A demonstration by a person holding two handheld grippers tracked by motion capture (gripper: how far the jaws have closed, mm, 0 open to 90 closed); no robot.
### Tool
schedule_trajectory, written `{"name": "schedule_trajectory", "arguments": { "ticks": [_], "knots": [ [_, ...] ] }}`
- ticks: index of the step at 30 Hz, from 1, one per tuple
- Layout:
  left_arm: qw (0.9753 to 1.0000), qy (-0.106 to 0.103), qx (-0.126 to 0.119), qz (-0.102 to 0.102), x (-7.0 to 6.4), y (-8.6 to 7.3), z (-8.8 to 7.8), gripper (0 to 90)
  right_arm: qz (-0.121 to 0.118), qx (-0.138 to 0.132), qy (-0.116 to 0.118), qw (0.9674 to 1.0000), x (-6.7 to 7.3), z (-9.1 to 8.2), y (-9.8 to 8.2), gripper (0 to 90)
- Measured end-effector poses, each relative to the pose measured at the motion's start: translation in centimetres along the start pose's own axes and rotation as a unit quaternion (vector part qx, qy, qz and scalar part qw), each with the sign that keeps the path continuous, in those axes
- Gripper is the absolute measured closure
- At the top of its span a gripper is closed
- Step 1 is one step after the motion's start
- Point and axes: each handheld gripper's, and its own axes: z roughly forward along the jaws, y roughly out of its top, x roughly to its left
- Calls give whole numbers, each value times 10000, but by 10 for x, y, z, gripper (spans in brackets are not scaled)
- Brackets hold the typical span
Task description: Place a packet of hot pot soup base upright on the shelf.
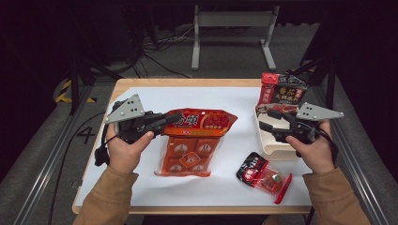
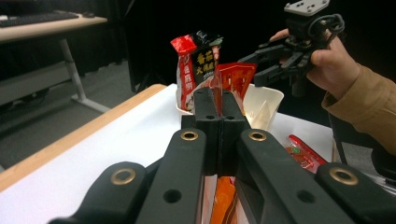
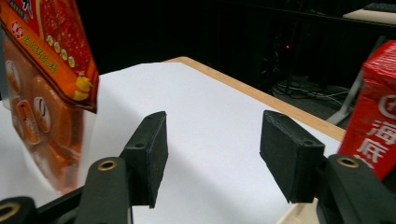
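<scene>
At centre frame, the left gripper (image 1: 174, 119) clamps the top edge of an orange hot pot seasoning packet (image 1: 193, 140), lifting it toward the white tray (image 1: 267, 145) at right, where the right gripper (image 1: 269, 120) waits with jaws apart and empty.

Both sleeves (image 1: 110, 199) are tan. Each black gripper, left gripper (image 1: 174, 119) and right gripper (image 1: 265, 119), carries a grey three-cornered plate above brass-ringed jaw pivots, apparently with small holes.
</scene>
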Motion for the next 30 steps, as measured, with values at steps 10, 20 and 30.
{"name": "schedule_trajectory", "arguments": {
  "ticks": [10,20,30],
  "knots": [
    [9998,-3,-86,169,-6,14,7,900,-73,30,357,9993,15,18,2,393],
    [9995,-82,-108,281,-6,32,15,900,-179,-34,573,9982,24,33,1,331],
    [9980,-420,-227,411,-21,49,27,900,-194,-166,1059,9940,34,41,1,270]
  ]
}}
